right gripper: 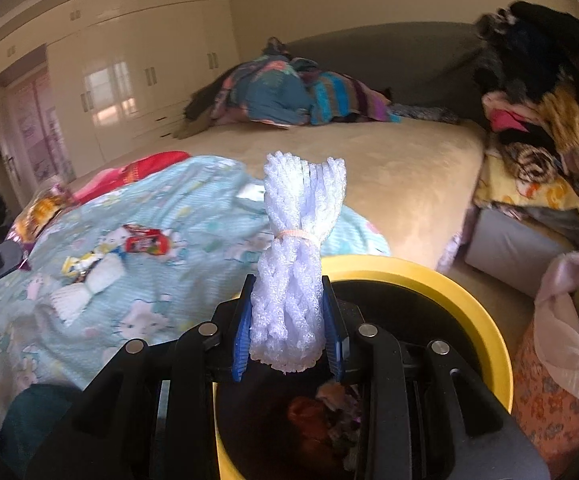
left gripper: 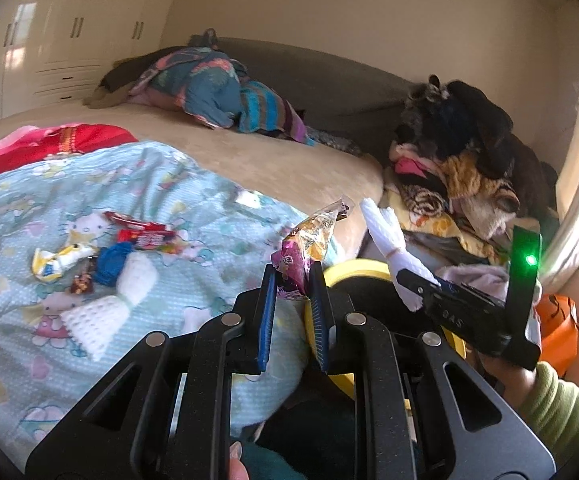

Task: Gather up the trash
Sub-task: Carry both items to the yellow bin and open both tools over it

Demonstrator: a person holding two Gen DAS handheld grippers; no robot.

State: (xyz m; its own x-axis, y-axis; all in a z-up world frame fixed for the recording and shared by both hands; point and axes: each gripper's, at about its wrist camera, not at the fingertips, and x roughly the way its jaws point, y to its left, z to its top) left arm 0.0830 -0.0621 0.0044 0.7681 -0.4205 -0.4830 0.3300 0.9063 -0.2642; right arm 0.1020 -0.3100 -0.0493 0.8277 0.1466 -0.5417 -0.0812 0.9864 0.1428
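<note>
Trash sits in both of our grippers. In the left wrist view, at lower centre, the left gripper [left gripper: 292, 280] pinches a crinkled snack wrapper printed in purple, yellow and clear foil [left gripper: 309, 246]; its lower end is clamped between the blue pads [left gripper: 267, 320] and the rest fans up and to the right above the fingertips. Right of it in that view, the right gripper [left gripper: 411, 282] carries a white foam-net sleeve [left gripper: 385, 240].

In the right wrist view the right gripper [right gripper: 287, 308] holds that white foam-net sleeve [right gripper: 295, 264] upright at frame centre. The sleeve's lower half is squeezed between the two blue pads [right gripper: 241, 344]; its upper half stands clear above the fingertips. It is a ribbed mesh bundle, cinched at the middle by a pale band, flaring at top and bottom.

Just below and behind the sleeve, at lower centre, we see the round yellow-rimmed bin with a dark liner [right gripper: 449, 292], with some scraps inside.

More litter lies at left on the pale blue cartoon-cat blanket [left gripper: 169, 184]: red wrappers [left gripper: 145, 234], a yellow-and-white wrapper [left gripper: 55, 262], a blue crumpled piece [left gripper: 111, 266] and another white foam net [left gripper: 109, 308].
</note>
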